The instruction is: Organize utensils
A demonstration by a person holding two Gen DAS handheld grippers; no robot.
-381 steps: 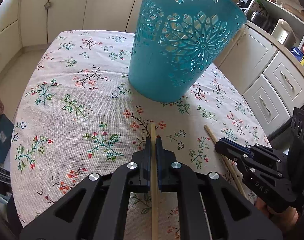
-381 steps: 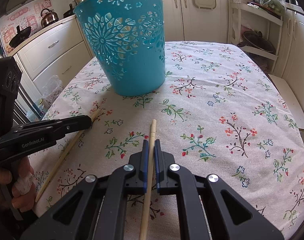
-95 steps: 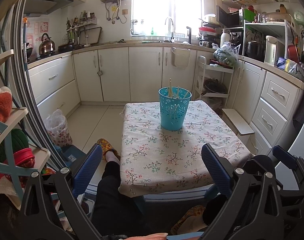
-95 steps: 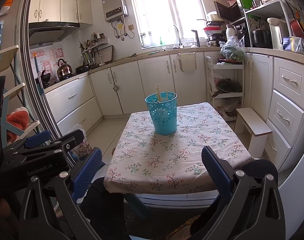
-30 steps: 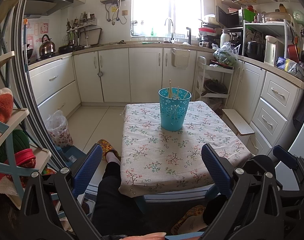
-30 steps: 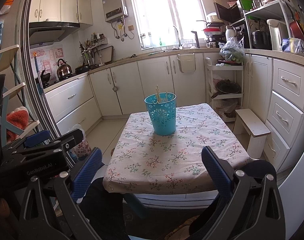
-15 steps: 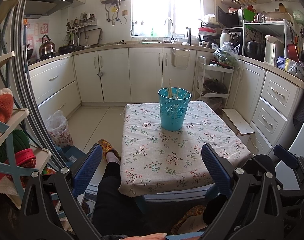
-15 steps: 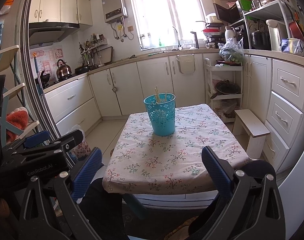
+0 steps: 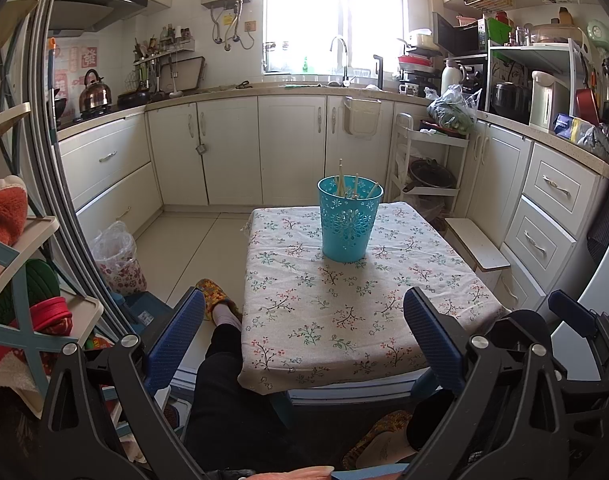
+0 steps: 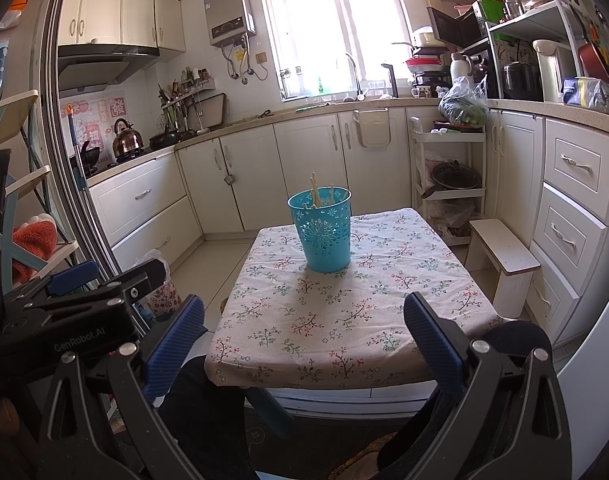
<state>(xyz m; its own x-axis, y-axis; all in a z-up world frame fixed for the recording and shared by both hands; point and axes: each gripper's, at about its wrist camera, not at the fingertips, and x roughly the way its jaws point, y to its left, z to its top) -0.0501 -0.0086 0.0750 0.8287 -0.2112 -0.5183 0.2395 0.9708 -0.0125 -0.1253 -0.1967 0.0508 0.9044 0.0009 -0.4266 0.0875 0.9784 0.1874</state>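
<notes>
A kitchen is seen from two fisheye cameras held well back from a small table [image 9: 344, 332].

At the far left of the left wrist view, a shelf rack [image 9: 28, 320] is seen, loaded with red, orange and green fabric items. Just to its right, a plastic bag [image 9: 116, 256] is set on the floor in front of the white cabinets [image 9: 228, 152].

Low in the middle of that view, the left hand-held gripper [image 9: 302, 336] is shown with its jaws spread wide and nothing held between its blue pads [image 9: 176, 336]. Below it, a person's dark-clothed legs [image 9: 232, 400] and a patterned slipper [image 9: 216, 300] are visible beside the table.

The table is covered with a floral cloth. Toward its far end, a turquoise cut-out basket [image 9: 349, 219] is stood upright, and several wooden chopsticks [image 9: 339, 178] are held inside it, their tips leaning above the rim. The rest of the cloth is bare.

To the right of the table, a small white stool [image 9: 478, 248] is placed close to the drawers [image 9: 552, 216].

In the right wrist view, the other tool is seen at the left edge, and the right hand-held gripper [image 10: 304, 336] is likewise opened wide and empty, its pads [image 10: 432, 332] framing the near edge of the table [image 10: 344, 332]. The basket [image 10: 322, 228] with the chopsticks [image 10: 314, 188] is seen well apart from both grippers.
</notes>
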